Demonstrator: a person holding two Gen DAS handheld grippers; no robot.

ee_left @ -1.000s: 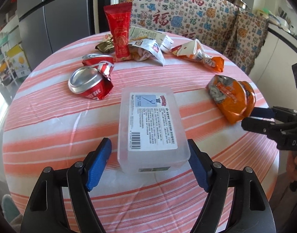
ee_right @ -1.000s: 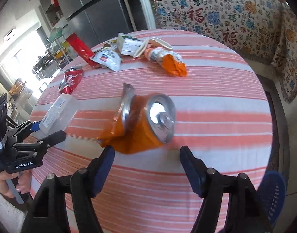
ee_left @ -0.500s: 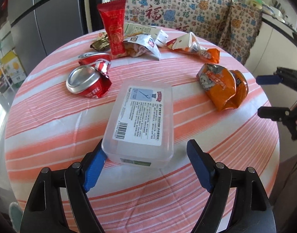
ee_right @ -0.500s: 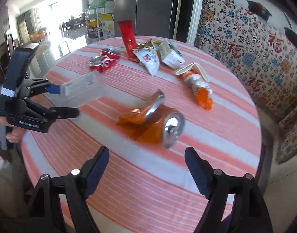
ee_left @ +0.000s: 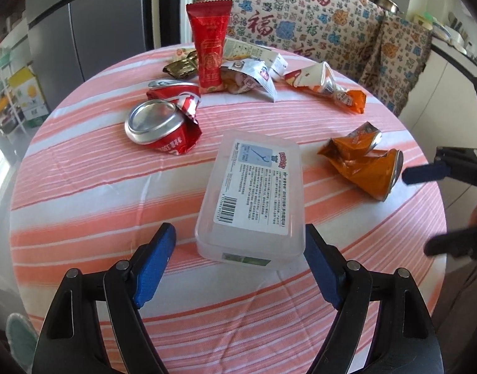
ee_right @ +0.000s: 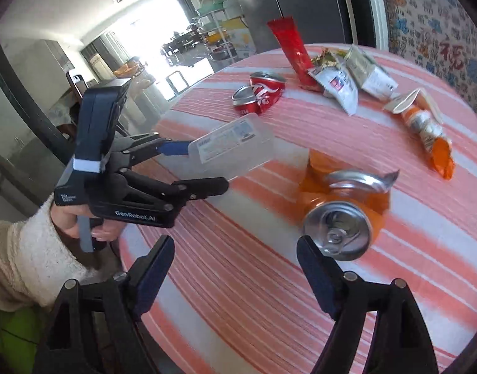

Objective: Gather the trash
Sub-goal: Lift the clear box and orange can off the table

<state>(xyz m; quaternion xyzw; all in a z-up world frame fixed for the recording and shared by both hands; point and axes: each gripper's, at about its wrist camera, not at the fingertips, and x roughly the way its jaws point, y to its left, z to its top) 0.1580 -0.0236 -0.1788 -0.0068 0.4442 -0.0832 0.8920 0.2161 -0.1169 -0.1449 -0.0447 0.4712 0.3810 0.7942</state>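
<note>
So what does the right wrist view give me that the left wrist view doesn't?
Only the right wrist view: the person's hand holding the whole left gripper, whose open jaws flank the clear plastic box, plus the orange can's top end. Only the left wrist view: the box's printed label readable from above, with the box slightly tilted between its pads. Both show the striped table, the crushed red can, the tall red packet, the crushed orange can and the wrappers at the far side.
</note>
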